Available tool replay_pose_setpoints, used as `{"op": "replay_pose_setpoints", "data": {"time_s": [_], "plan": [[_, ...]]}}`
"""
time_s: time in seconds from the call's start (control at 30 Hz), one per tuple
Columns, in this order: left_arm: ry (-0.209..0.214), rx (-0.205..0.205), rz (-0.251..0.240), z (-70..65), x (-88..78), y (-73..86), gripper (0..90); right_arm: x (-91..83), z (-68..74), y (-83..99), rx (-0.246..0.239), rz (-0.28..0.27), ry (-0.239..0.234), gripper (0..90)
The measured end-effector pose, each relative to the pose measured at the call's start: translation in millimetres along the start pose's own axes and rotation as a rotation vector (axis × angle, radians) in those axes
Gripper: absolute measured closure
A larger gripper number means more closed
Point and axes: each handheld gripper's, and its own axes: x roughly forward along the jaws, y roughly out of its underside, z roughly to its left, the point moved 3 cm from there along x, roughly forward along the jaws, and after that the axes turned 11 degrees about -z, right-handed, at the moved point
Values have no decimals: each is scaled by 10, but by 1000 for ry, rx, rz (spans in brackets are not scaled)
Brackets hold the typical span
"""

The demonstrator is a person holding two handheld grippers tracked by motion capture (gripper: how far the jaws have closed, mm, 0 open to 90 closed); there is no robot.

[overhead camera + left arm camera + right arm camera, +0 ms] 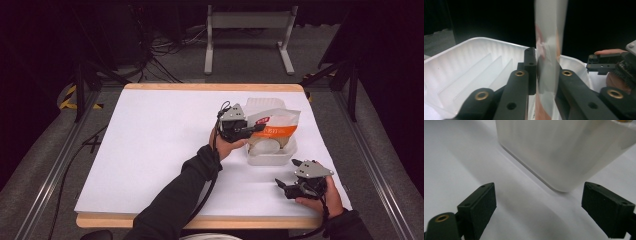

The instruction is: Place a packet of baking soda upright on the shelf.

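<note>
The orange-and-white snack bag (274, 126) sits right of centre in the high view, resting in and over a white plastic container (272, 156) on the table (150, 150). Your left gripper (252, 129) pinches the bag's near edge, probably so you can lift it out or steady it while the container stays put. Your right gripper (286, 184) waits at the lower right of the frame, jaws spread and holding nothing, just short of the container's near corner; it looks ready to brace the container.

The left gripper view shows what the high view cannot: the bag's film (547, 50) stands upright, squeezed flat between the pads, with ribbed dividers (481, 72) inside the container (461, 57) behind it. The right gripper view shows the container's rounded corner (564, 157) lying between the open jaws but well ahead of them, not touched.
</note>
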Motion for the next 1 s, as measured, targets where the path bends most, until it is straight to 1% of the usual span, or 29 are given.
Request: {"op": "replay_pose_setpoints", "data": {"time_s": [0.17,0.27,0.37,0.4,0.43,0.47,0.5,0.53,0.57,0.6,0.63,0.7,0.73,0.77,0.8,0.83,0.87,0.93,0.97,1.0], "plan": [[7,32,6,-65,-32,-56,802,3,-1,0,0,1,0,131],[5,42,7,-91,-68,-99,767,4,2,0,-2,2,-2,131],[-18,70,17,-105,-112,-145,689,3,3,-2,-4,3,-3,131],[-18,70,17,-105,-112,-145,649,3,3,-2,-4,3,-3,131],[-37,77,27,-113,-131,-160,649,4,3,-1,-4,4,-3,131],[-39,80,35,-118,-151,-171,595,5,2,-1,-5,4,-4,131],[-37,83,42,-121,-164,-176,582,4,3,-1,-4,3,-4,131],[-46,97,54,-121,-177,-180,560,5,3,-1,-4,3,-4,131],[-46,97,54,-121,-177,-180,531,5,3,-1,-4,3,-4,131],[-66,112,70,-123,-189,-182,531,6,4,-1,-5,4,-4,131],[-67,118,81,-125,-199,-182,481,7,6,-1,-4,5,-4,131],[-54,115,106,-122,-233,-181,443,7,9,-2,-5,6,-4,131],[-67,118,136,-115,-261,-175,366,7,10,-2,-7,6,-5,131],[-67,118,136,-115,-261,-175,321,7,11,-2,-6,5,-5,131],[-90,128,157,-110,-301,-170,287,6,10,-3,-5,4,-6,131],[-90,128,157,-110,-301,-170,262,6,10,-3,-5,4,-6,131],[-114,141,192,-99,-345,-162,222,7,9,-3,-3,4,-7,131],[-144,157,232,-101,-393,-145,172,10,8,-3,-3,4,-7,131],[-144,157,232,-101,-393,-145,158,10,8,-3,-3,4,-7,131],[-149,160,252,-107,-422,-137,158,11,8,-4,-6,4,-8,131]]}}
